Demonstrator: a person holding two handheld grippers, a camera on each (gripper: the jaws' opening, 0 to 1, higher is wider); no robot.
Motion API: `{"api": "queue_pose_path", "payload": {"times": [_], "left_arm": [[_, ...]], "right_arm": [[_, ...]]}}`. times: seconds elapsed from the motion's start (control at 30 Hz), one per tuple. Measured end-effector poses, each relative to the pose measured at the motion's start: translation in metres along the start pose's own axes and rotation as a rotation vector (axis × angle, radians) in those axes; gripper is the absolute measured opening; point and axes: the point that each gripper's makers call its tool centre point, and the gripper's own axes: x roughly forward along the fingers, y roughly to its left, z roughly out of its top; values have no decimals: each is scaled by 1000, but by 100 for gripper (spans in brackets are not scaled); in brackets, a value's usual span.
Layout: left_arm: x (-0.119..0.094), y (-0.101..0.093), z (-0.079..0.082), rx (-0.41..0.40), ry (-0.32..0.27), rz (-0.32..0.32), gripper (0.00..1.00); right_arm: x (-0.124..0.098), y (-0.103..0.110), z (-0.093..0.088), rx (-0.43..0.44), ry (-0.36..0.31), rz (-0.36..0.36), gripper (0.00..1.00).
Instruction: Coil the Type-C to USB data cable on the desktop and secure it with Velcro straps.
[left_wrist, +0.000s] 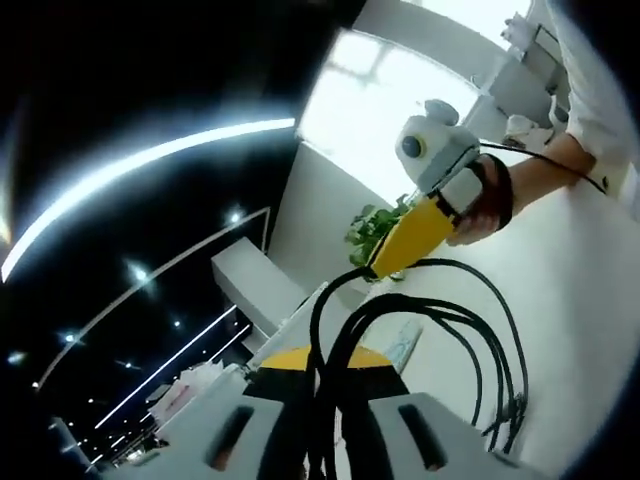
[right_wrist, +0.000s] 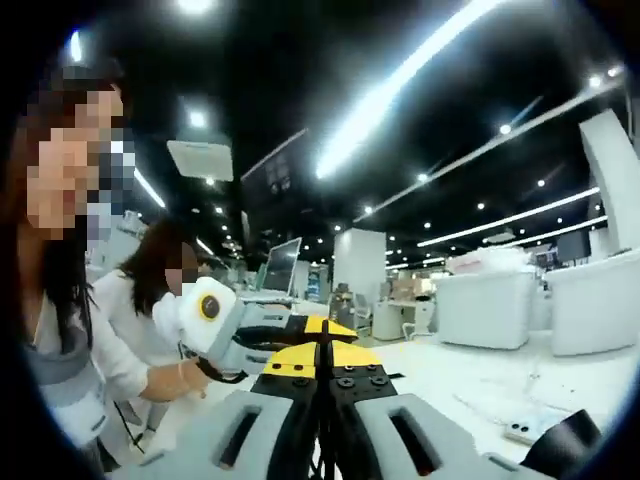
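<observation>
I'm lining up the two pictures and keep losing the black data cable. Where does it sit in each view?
Left gripper view: the black data cable hangs in loops at lower centre-right, pinched between the left gripper fingers and running up to the right gripper.
Right gripper view: a thin black strand of it runs between the right gripper fingers at bottom centre.
Shared landmark: the white desktop.

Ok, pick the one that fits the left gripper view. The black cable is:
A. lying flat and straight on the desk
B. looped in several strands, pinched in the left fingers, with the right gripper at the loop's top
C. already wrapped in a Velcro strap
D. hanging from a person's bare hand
B: the cable arcs in several strands from the left gripper up to the right gripper.
</observation>
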Motion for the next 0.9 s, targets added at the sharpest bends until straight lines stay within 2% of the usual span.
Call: {"api": "queue_pose_path", "payload": {"times": [0.07, 0.13, 0.2, 0.3, 0.37, 0.43, 0.5, 0.57, 0.6, 0.63, 0.7, 0.8, 0.83, 0.87, 0.9], "left_arm": [[-1, 5, -2, -14, 5, 10, 6], [-1, 10, -3, -58, 7, 27, 6], [-2, 15, -7, -64, 33, 47, 6], [-2, 18, -14, -60, 77, 69, 6], [-1, 20, -15, -51, 99, 81, 6], [0, 20, -14, -73, 114, 87, 6], [1, 20, -11, -96, 130, 91, 6], [1, 20, -10, -77, 154, 102, 6], [2, 20, -10, -63, 168, 105, 6], [2, 19, -8, -55, 177, 107, 6], [1, 19, -5, -53, 181, 107, 6], [-5, 20, 0, -83, 190, 100, 6], [-7, 21, 0, -99, 197, 104, 6], [-9, 22, 0, -104, 202, 101, 6], [-12, 24, 0, -114, 207, 101, 6]], "right_arm": [[2, -9, -5, -43, 14, -58, 3], [1, -15, 0, -110, -11, -113, 5], [-1, -17, 9, -179, -31, -156, 16], [2, -11, 13, -245, -18, -172, 26], [10, -6, 7, -342, 24, -190, 27], [18, -10, -3, -416, 84, -240, 27], [21, -24, -8, -540, 147, -345, 27], [22, -30, -8, -612, 173, -394, 29], [22, -34, -7, -638, 184, -422, 29], [25, -32, -10, -646, 203, -410, 28], [28, -34, -18, -646, 244, -408, 19], [31, -38, -18, -707, 269, -434, 10], [31, -37, -17, -721, 276, -426, 6], [33, -35, -15, -771, 288, -404, 6], [35, -32, -16, -778, 303, -394, 5]]}}
